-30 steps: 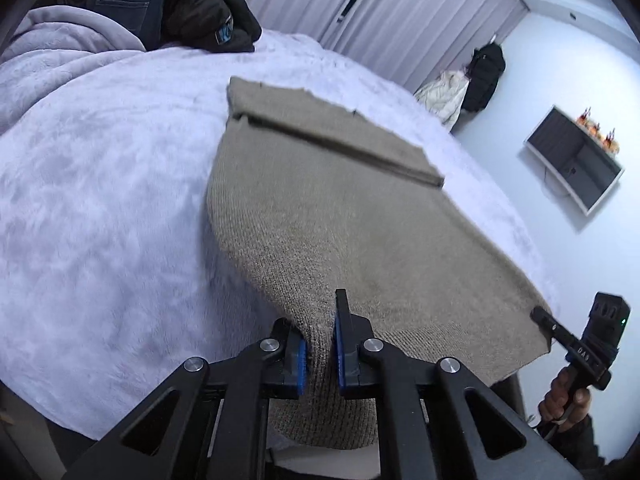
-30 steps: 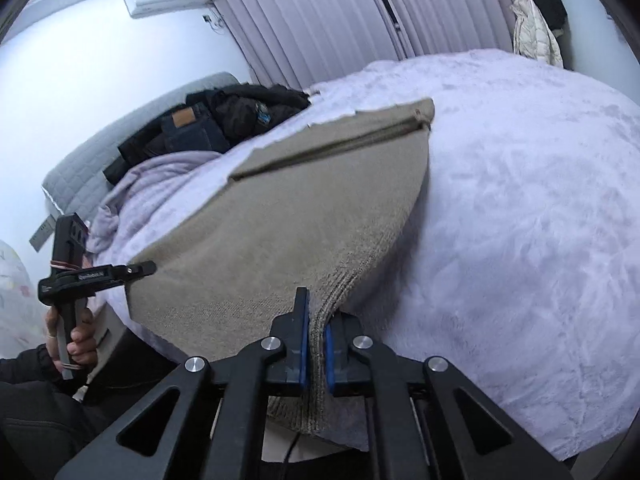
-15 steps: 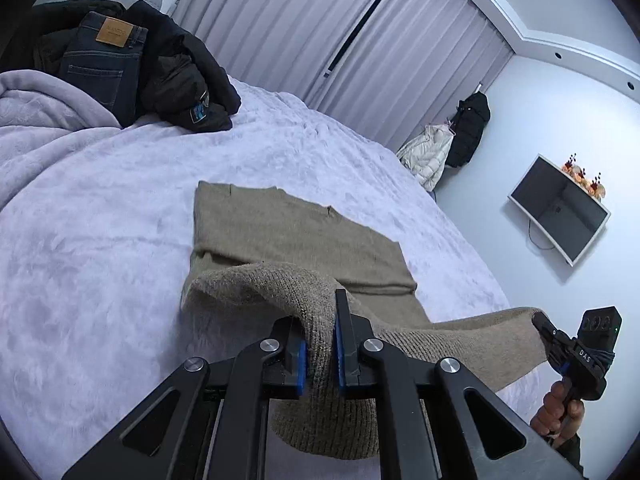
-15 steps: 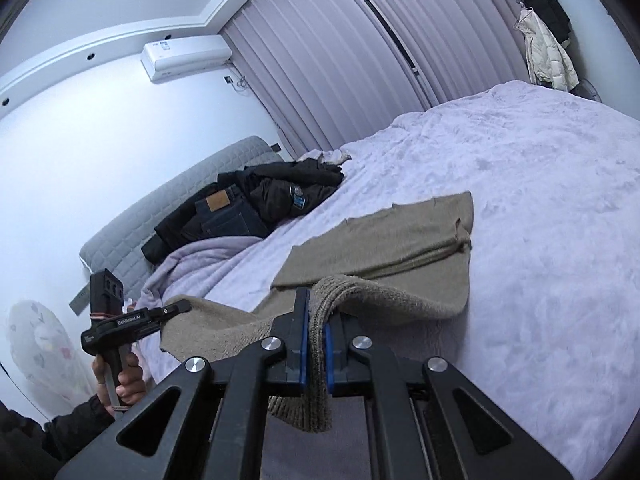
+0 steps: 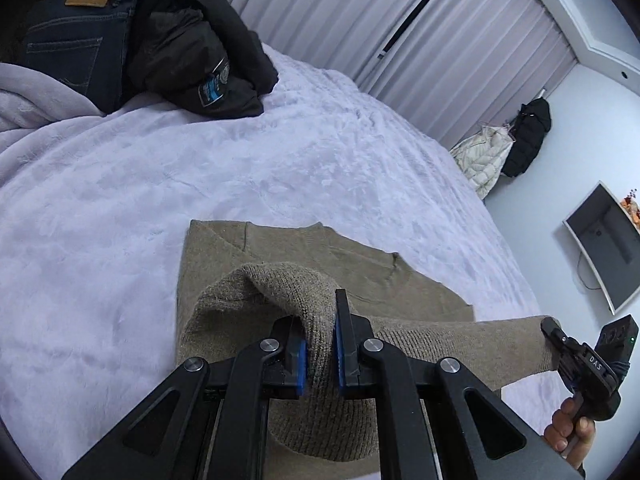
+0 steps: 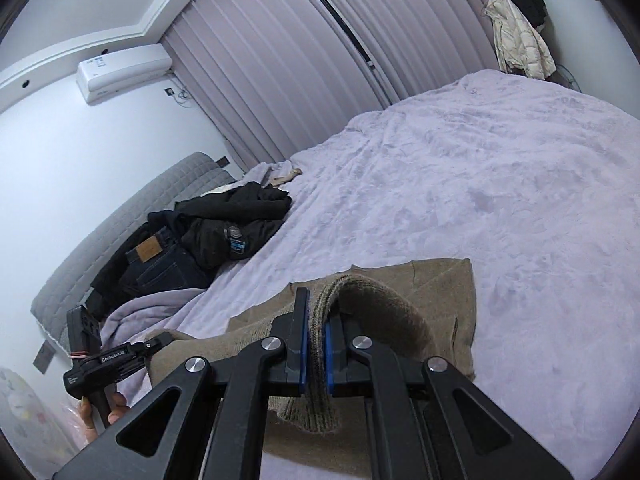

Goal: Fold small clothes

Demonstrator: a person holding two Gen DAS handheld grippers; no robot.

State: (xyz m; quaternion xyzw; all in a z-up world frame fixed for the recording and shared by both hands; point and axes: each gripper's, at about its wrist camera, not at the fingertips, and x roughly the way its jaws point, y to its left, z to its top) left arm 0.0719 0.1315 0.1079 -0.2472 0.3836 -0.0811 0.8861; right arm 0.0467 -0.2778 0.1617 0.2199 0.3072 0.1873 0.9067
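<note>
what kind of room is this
Almost certainly a bedroom in a home: a wide bed with a lilac plush cover and a grey padded headboard, jeans and a black jacket piled near it, and full-height curtains behind.

A bed (image 5: 280, 168) covered with a pale lilac plush blanket (image 6: 500, 200) carries everything. A tan knitted garment (image 5: 288, 248) lies flat on it at the near edge, its near part lifted off the cover. Well apart, by the grey headboard (image 6: 132, 216), dark blue jeans (image 5: 80, 32) and a black jacket (image 5: 200, 52) lie heaped together beside a bunched lilac fold.
</note>
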